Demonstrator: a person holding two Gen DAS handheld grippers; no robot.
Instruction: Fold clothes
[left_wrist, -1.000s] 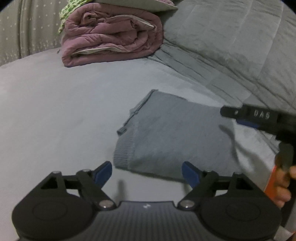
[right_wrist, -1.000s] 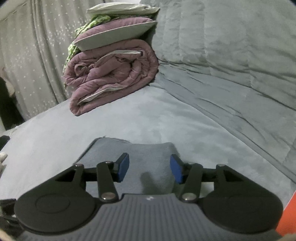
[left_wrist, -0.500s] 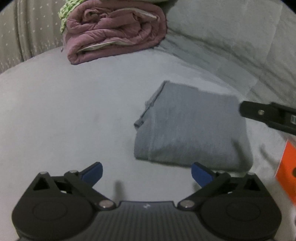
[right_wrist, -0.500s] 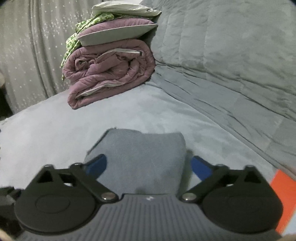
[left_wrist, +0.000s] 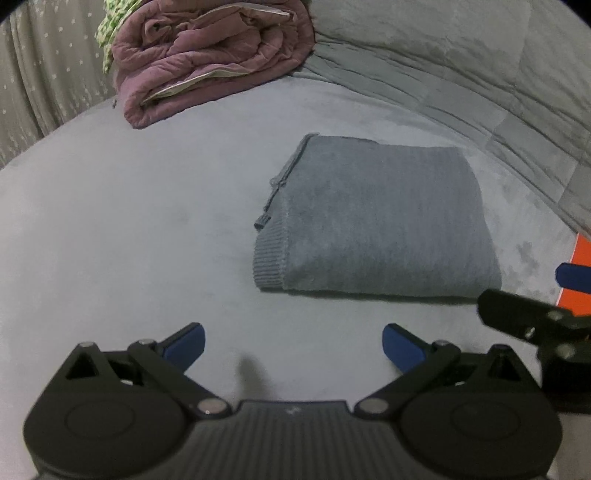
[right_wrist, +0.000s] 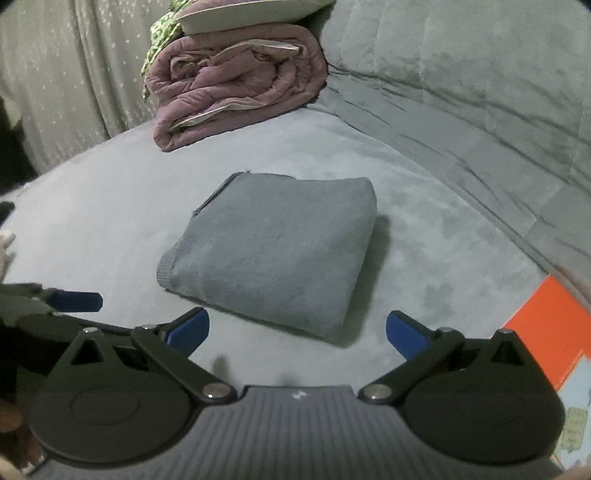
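A grey knit garment (left_wrist: 373, 218) lies folded into a neat rectangle on the grey bed cover (left_wrist: 129, 221); it also shows in the right wrist view (right_wrist: 269, 254). My left gripper (left_wrist: 293, 345) is open and empty, hovering just short of the garment's near edge. My right gripper (right_wrist: 297, 334) is open and empty, close to the garment's near right corner. The right gripper's finger shows at the right edge of the left wrist view (left_wrist: 532, 321). The left gripper's blue pad shows at the left of the right wrist view (right_wrist: 74, 301).
A rolled purple quilt (left_wrist: 207, 55) with pillows on top (right_wrist: 251, 11) sits at the back of the bed. A grey padded duvet (left_wrist: 461, 74) banks up along the right. An orange box (right_wrist: 550, 328) lies at the right edge. A dotted curtain (right_wrist: 55, 74) hangs at the left.
Both grippers have drawn back from the folded garment and opened wider. The right gripper, over the garment a second ago, now sits clear of its near edge.
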